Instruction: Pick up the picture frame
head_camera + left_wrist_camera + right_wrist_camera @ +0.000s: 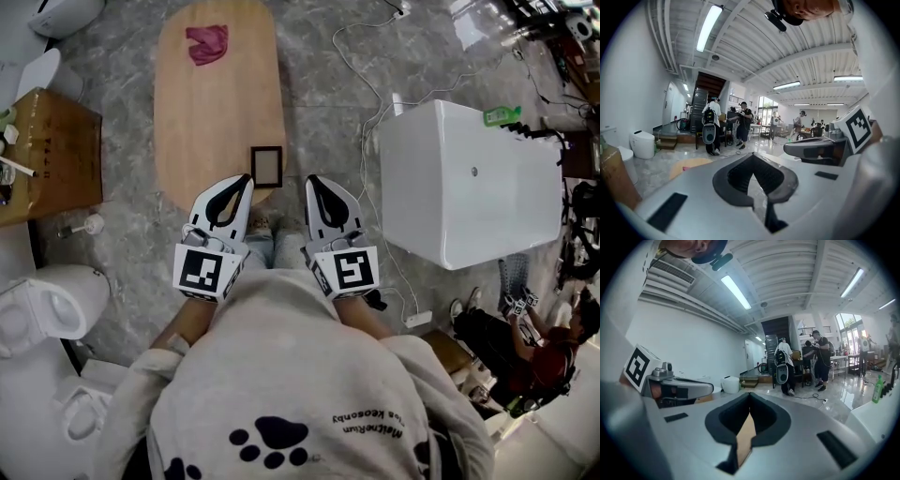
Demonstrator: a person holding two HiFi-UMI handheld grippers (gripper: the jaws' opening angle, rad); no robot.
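Note:
A small dark picture frame (266, 166) lies flat near the close end of the oval wooden table (187, 122). My left gripper (246, 180) is shut and empty, its tip over the table edge just left of the frame's near corner. Level with it, my right gripper (311, 181) is also shut and empty, a little right of the frame and off the table's edge. In the left gripper view the jaws (751, 157) meet at the tip, and the right gripper (815, 149) shows beside them. The right gripper view shows its own jaws (749, 397) together; the frame is hidden in both gripper views.
A pink cloth (207, 43) lies at the table's far end. A white cabinet (469, 178) stands to the right with cables on the floor beside it. A cardboard box (52, 150) and a toilet (47, 300) are on the left. People stand across the room (740, 124).

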